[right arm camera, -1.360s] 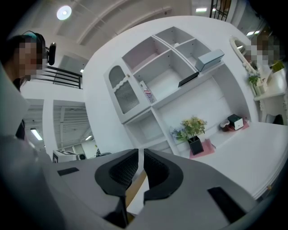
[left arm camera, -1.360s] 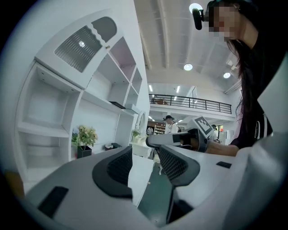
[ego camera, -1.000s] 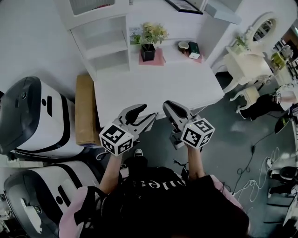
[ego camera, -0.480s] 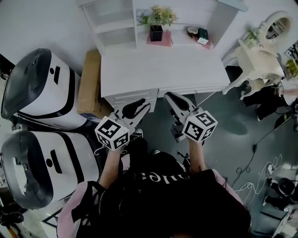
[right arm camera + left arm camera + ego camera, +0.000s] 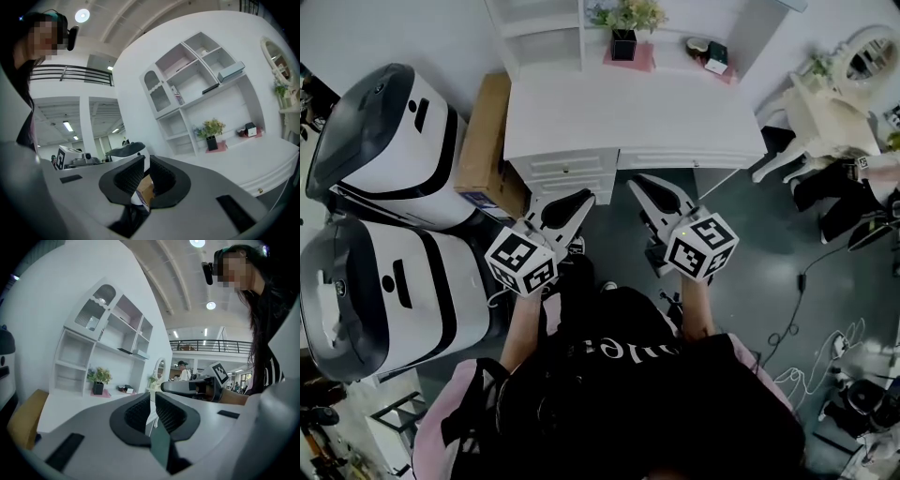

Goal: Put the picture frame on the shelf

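A white shelf unit (image 5: 539, 23) stands on the back of a white desk (image 5: 628, 122); it also shows in the left gripper view (image 5: 108, 343) and the right gripper view (image 5: 197, 79). A flat dark thing (image 5: 210, 88) lies on an upper board (image 5: 124, 351); I cannot tell whether it is the picture frame. Both grippers hang in the air in front of the desk, short of its drawers. The jaws of my left gripper (image 5: 581, 197) (image 5: 151, 395) are closing, down to a thin slit with nothing between them. My right gripper (image 5: 636, 181) (image 5: 146, 160) is shut and empty.
Two big white and black pod-shaped machines (image 5: 384, 141) (image 5: 375, 300) stand at the left, with a cardboard box (image 5: 487, 141) against the desk's side. A potted plant (image 5: 625, 23) and small items (image 5: 712, 52) sit on the desk. A white chair (image 5: 825, 112) and floor cables (image 5: 797, 319) are at the right.
The view has drawn back from the desk, which now sits higher and smaller in the picture. The left gripper's jaws have come together. The right gripper has kept its pose.
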Demonstrator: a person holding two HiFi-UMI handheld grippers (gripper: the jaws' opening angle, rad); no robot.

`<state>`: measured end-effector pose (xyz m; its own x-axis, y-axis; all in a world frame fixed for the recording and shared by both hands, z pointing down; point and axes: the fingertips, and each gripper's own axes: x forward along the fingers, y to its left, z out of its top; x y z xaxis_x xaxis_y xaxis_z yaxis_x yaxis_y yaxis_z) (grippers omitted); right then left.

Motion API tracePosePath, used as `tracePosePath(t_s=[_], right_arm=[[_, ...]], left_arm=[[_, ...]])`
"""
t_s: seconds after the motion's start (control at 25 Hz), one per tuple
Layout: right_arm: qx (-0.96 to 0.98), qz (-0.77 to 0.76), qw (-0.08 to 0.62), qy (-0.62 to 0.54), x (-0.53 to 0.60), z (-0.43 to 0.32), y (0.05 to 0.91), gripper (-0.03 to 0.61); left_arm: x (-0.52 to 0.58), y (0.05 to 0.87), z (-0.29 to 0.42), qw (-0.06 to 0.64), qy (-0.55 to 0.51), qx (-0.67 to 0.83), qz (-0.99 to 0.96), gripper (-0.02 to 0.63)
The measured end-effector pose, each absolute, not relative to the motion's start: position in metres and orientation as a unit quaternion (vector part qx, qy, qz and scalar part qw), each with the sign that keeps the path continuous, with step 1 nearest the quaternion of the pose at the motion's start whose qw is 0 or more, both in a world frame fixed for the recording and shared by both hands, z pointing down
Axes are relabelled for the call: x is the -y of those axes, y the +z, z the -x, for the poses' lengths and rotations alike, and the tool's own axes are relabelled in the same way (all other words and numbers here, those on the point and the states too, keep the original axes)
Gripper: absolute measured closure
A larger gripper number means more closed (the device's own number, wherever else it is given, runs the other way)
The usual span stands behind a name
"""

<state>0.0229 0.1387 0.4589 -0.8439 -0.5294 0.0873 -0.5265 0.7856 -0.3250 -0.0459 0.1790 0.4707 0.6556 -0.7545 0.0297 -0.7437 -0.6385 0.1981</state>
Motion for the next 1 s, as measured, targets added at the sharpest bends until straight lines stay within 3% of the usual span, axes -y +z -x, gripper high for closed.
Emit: tracePosePath(t_s=[1.0], right_arm=[[-0.950, 0.271, 0.006, -0.154, -0.166, -0.031, 0.451, 0.514]], left_arm=[[-0.205, 0.461, 0.033, 0.096, -0.039, 0.414, -0.904, 0.568]])
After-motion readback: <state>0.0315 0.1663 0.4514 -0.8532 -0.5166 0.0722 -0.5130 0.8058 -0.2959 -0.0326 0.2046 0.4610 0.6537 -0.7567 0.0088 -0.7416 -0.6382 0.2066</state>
